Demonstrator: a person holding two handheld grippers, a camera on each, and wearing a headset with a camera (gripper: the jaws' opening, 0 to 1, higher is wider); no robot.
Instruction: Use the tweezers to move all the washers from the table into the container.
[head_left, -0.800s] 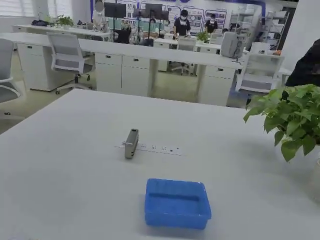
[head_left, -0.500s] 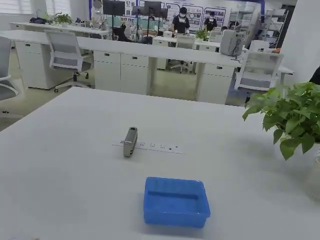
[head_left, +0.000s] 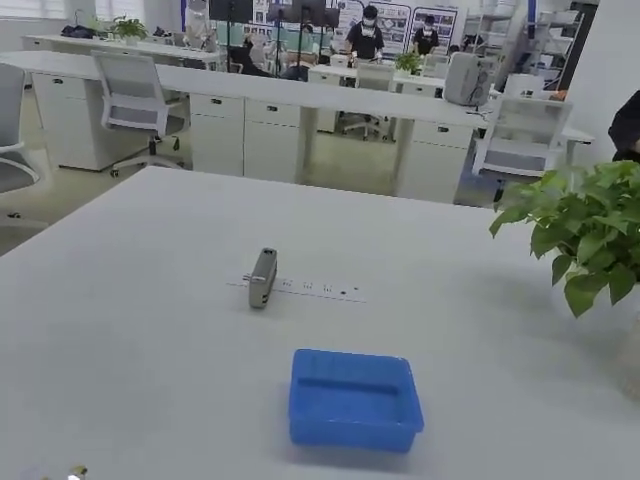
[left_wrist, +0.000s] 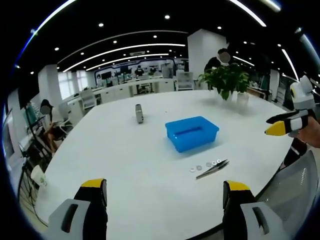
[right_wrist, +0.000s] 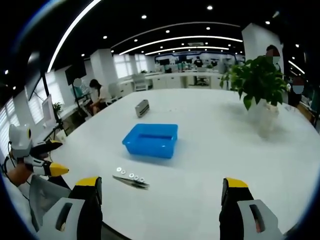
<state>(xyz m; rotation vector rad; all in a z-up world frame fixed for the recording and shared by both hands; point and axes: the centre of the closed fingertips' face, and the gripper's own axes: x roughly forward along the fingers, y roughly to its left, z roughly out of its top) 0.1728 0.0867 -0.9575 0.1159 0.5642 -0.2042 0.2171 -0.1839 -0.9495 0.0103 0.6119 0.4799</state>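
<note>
Left gripper (left_wrist: 164, 184): jaws spread wide, empty.
Right gripper (right_wrist: 161, 181): jaws wide apart, empty.
Small silver metal washers (left_wrist: 206, 165): row on white table (left_wrist: 125, 165), beside thin metal tweezers (left_wrist: 212, 169) (contact unclear).
Shallow blue plastic container (left_wrist: 192, 132): near the washers.

The white table top (head_left: 150, 330) is flat, with wide bare surface to the left of, to the right of and beyond its centre.

Obstacles on the surface:
- A blue rectangular plastic container (head_left: 353, 400) with an open top sits toward the near side. The approach to it from above is free.
- A small upright grey metal block (head_left: 263, 278) stands beyond the container, well apart from it.
- A green leafy plant in a white pot (head_left: 590, 235) stands at the right side, and its leaves overhang the table. An open lane runs between it and the container.
- A row of small metal washers (left_wrist: 206, 165) and slim metal tweezers (left_wrist: 212, 169) lie low and flat, just beside each other, between the container and the near edge.
</note>
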